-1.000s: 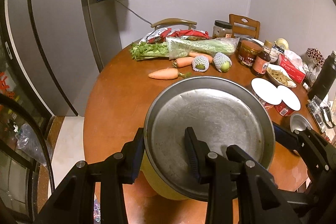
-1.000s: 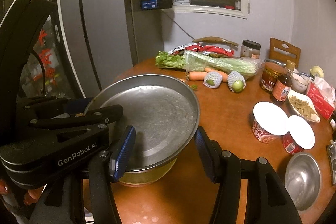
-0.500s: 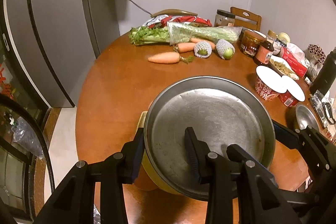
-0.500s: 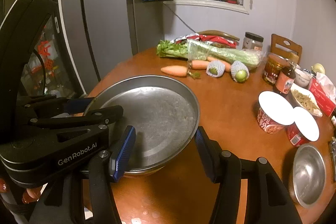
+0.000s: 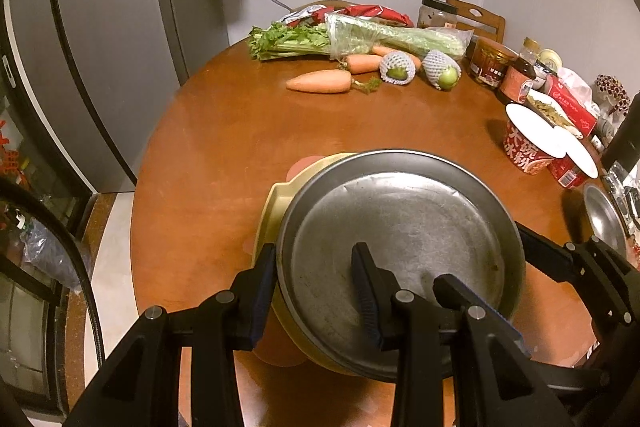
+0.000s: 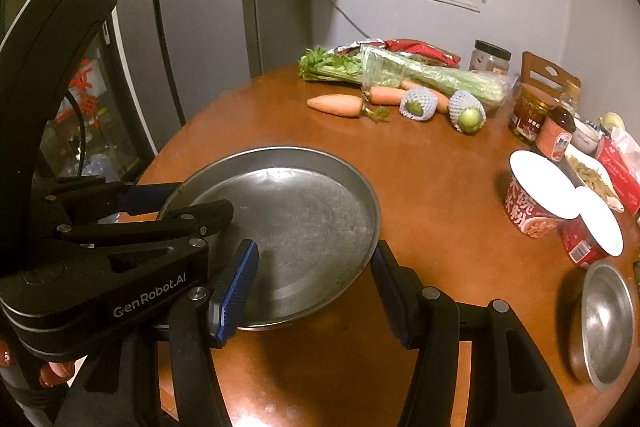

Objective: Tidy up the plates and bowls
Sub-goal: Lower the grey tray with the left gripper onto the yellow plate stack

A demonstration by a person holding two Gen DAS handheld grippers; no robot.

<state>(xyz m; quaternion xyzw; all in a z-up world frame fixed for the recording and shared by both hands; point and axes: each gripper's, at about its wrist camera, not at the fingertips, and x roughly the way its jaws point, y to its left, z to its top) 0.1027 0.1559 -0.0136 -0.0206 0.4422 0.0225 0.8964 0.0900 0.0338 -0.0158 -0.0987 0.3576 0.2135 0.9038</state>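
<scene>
Holding steel plate over yellow dish, left gripper clamped on rim, right gripper spread apart; steel bowl left unsorted.

Dull scuffed metal plate; glossy wooden table; shiny steel bowl.

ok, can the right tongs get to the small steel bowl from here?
Probably yes: right tongs look open and empty, the steel bowl sits just to their right on bare table, nothing between.

Metal plate atop yellow dish.
</scene>
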